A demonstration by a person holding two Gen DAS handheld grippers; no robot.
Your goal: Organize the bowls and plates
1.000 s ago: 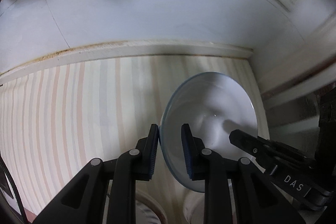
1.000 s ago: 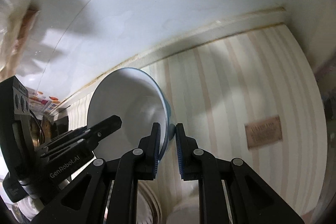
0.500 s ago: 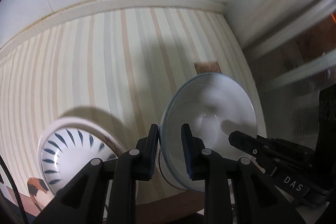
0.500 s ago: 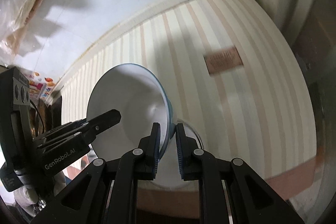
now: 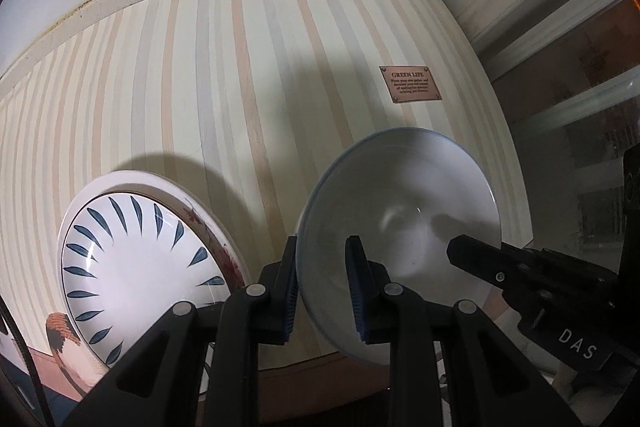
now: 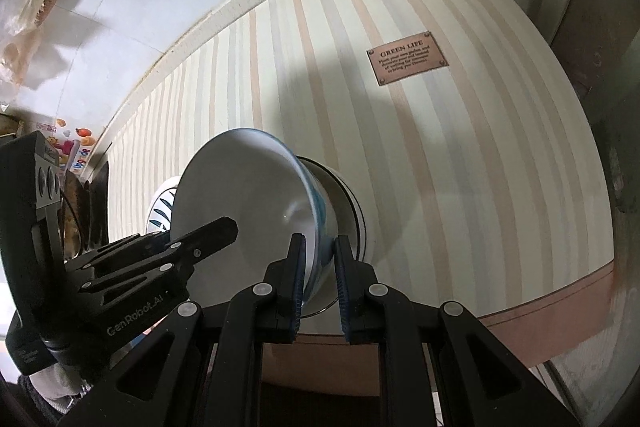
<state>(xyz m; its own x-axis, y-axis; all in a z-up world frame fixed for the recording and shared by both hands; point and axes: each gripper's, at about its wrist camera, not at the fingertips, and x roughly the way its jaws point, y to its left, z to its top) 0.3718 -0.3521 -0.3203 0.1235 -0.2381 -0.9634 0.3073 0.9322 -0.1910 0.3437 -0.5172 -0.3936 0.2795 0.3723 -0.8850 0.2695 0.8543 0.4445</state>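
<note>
Bowl held by both grippers above the striped table

Leaf-patterned plate (image 5: 132, 267) lay left; the left gripper (image 5: 322, 283) and right gripper (image 6: 320, 281) each pinched the white bowl (image 5: 404, 223) by opposite rims. Judged mid-carry; next, lowering onto the ringed dish (image 6: 348, 211) beneath, which stayed mostly hidden behind it.

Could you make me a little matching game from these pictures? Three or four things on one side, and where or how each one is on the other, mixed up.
Things:
1. white bowl
2. leaf-pattern plate
3. brown plaque
4. metal bowl

States:
A. fixed flat on the striped tabletop, lettered "GREEN LIFE"
B. held by its rim between the left gripper and right gripper
C. behind the white bowl, in the right wrist view
D. stacked on a bigger plate

Pairs: 1-B, 2-D, 3-A, 4-C
</note>
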